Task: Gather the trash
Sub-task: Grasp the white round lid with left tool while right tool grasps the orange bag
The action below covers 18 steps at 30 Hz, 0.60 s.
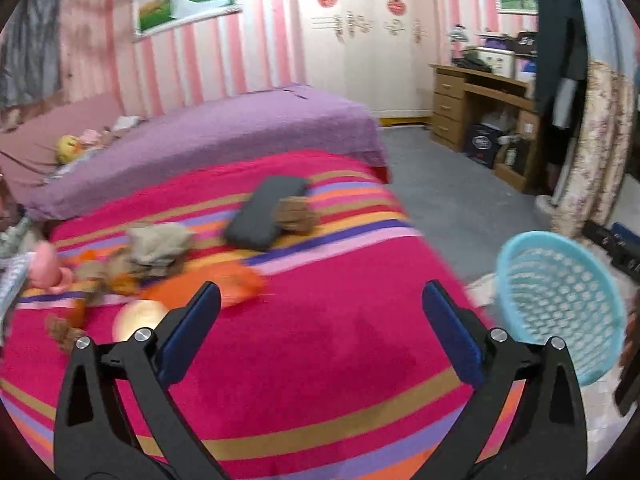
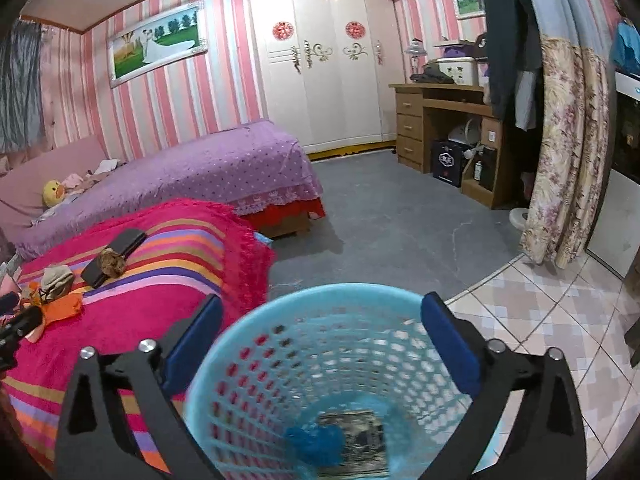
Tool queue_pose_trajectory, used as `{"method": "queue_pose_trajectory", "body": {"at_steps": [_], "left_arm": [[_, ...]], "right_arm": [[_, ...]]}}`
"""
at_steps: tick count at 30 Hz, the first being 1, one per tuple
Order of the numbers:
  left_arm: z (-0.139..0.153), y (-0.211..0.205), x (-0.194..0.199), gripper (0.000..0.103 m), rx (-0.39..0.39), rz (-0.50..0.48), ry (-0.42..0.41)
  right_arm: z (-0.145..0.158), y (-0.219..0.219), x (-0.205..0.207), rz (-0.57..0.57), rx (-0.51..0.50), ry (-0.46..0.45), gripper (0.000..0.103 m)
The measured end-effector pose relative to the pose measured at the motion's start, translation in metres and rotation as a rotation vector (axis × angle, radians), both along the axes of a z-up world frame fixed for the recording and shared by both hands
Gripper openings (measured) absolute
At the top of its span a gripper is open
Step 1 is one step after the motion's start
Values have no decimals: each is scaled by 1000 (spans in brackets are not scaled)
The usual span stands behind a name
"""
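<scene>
My left gripper (image 1: 320, 292) is open and empty above a pink striped blanket (image 1: 320, 360). Ahead of it on the blanket lie an orange wrapper (image 1: 236, 284), crumpled brown and beige paper (image 1: 160, 246), a brown wad (image 1: 296, 212) against a black case (image 1: 264, 212), and a round cream object (image 1: 138, 318). A light blue mesh basket (image 1: 560, 300) stands to its right. My right gripper (image 2: 322, 304) hangs open over that basket (image 2: 256, 380), with nothing between its fingers. In the basket's bottom lie a blue crumpled piece (image 2: 316, 442) and a dark printed packet (image 2: 356, 440).
A purple-covered bed (image 2: 180, 168) lies beyond the striped blanket. A wooden desk (image 2: 440, 120) and a floral curtain (image 2: 568, 152) stand at the right. Grey floor (image 2: 400, 220) and pale tiles (image 2: 540, 320) spread past the basket. A pink toy (image 1: 44, 268) sits at the blanket's left.
</scene>
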<state>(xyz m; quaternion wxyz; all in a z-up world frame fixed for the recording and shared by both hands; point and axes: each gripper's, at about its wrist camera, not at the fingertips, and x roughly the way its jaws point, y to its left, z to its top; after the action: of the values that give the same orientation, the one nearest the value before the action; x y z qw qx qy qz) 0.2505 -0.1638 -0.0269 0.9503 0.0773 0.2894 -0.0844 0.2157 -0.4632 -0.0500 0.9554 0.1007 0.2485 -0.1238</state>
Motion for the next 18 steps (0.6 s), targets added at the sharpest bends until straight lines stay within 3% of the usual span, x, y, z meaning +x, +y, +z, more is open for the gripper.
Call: {"method": "queue_pose_trajectory", "body": {"at_steps": [10, 16, 18], "left_arm": [[-24, 106, 28, 97, 11, 158, 19], [-55, 136, 54, 97, 9, 197, 118], [-60, 147, 61, 97, -36, 200, 170]], "right_arm": [[-1, 69, 36, 63, -29, 32, 98], [-5, 103, 58, 102, -58, 66, 98], [-6, 115, 64, 116, -59, 70, 98]]}}
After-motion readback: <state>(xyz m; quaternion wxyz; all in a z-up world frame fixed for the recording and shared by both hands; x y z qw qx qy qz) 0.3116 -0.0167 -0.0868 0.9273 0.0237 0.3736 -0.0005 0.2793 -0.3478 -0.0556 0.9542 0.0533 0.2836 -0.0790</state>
